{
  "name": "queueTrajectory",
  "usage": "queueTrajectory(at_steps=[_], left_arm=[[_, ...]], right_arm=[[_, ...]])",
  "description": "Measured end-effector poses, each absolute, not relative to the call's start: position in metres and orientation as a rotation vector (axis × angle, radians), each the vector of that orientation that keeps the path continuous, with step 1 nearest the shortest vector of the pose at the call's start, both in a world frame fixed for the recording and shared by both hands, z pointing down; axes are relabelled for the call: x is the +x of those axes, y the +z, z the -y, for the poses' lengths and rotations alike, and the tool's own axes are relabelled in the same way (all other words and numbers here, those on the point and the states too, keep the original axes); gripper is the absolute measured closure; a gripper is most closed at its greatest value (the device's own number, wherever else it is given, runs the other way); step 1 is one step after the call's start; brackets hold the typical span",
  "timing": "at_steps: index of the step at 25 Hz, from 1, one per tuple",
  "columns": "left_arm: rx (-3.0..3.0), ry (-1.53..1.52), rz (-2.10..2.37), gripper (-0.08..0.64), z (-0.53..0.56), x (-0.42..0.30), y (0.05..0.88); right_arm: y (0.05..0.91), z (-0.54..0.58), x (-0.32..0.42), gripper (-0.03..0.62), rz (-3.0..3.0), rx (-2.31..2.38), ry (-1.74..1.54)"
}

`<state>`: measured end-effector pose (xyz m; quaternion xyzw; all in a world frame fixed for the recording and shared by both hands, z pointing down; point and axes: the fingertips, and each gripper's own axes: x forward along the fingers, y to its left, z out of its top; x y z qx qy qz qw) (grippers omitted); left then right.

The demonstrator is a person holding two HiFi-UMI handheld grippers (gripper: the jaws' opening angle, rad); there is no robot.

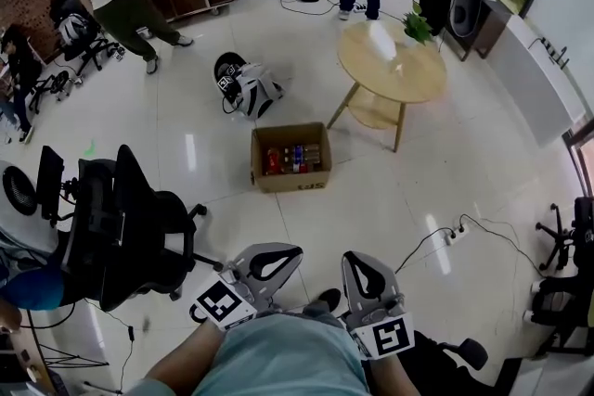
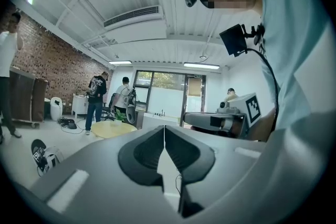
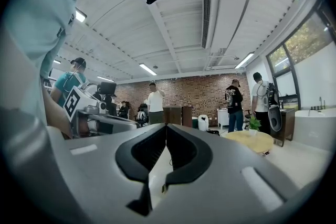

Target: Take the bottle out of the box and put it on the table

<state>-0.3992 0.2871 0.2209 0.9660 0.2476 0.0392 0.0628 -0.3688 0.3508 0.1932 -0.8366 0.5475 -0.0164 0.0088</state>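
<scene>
Head view: box (image 1: 290,156) stands on the floor, open top up, straight ahead of the person and well apart from both tongs; bottles (image 1: 295,158) sit inside it, packed side by side across its width; at this size it cannot be told whether they stand upright or lie flat, so their long axis is undetermined. Worktop (image 1: 394,70), a round wooden table, stands beyond the box and to its right, near but not touching it.

Left tongs (image 1: 278,253) and right tongs (image 1: 360,262) are held side by side on the near side of the box, close to the person's torso; both point level and forward, roughly toward the box. Left tongs line up slightly closer to the box than right tongs; judged from that, the left hand has the shorter reach, though neither is within reach yet.

Left gripper view: jaws closed tip to tip, nothing between them; the worktop shows past them, the box does not. Right gripper view: jaws likewise closed and empty.

Judgement: the task has not begun; the coming move calls for a walk up to the box, tongs tipped downward and opened above one bottle.
</scene>
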Motion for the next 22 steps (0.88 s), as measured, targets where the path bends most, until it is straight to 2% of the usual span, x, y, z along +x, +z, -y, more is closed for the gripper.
queueTrajectory(at_steps=[4, 11, 19, 22], left_arm=[[2.926, 0.136, -0.745, 0.54, -0.299, -0.38, 0.22], [2.93, 0.205, -0.694, 0.482, -0.308, -0.338, 0.221], [2.896, 0.15, -0.649, 0.426, -0.236, -0.284, 0.231], [2.893, 0.137, -0.652, 0.425, -0.184, -0.264, 0.241]], right_arm=[[0.195, -0.36, -0.35, 0.578, -1.73, -2.591, -0.045], [0.198, -0.357, -0.309, 0.561, -1.798, -2.534, -0.075], [0.201, -0.28, -0.258, 0.451, -1.862, -2.511, -0.127], [0.207, -0.229, -0.241, 0.439, -1.903, -2.5, -0.146]])
